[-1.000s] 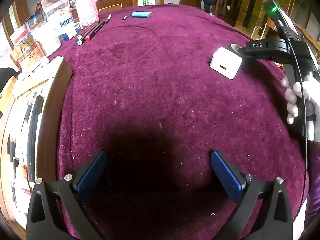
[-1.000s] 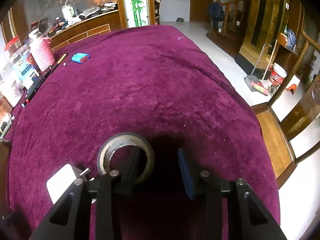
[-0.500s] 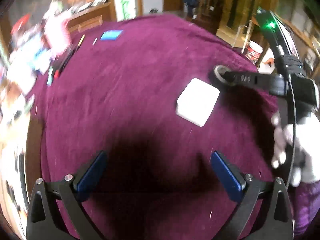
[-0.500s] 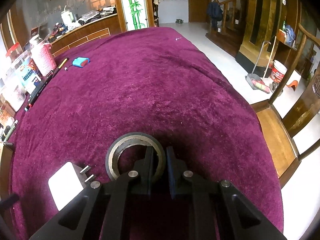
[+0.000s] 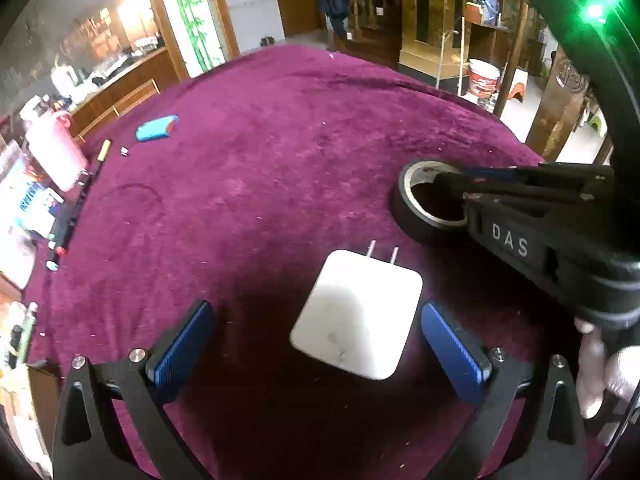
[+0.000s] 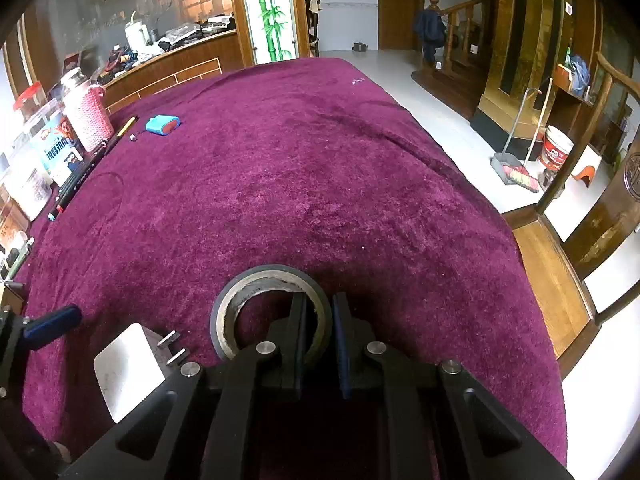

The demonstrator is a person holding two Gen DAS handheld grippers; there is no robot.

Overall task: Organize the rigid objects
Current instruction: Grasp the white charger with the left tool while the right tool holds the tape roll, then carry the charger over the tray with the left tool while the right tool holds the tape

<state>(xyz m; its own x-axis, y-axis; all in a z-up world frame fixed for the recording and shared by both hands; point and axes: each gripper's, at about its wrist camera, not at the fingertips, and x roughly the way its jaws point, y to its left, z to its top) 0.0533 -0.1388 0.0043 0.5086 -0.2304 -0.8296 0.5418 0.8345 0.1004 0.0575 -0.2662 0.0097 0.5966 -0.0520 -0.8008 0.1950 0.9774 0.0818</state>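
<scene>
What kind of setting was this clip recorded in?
Most likely a lived-in home. A big table under a purple plush cloth stands in a room with a wooden staircase, a carved wooden chair, and a broom and dustpan by the wall.

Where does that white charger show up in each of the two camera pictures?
Left wrist: charger low centre, between the open tool's pads.
Right wrist: charger bottom left, prongs pointing right.
Shared landmark: the tape roll just beyond it.
</scene>
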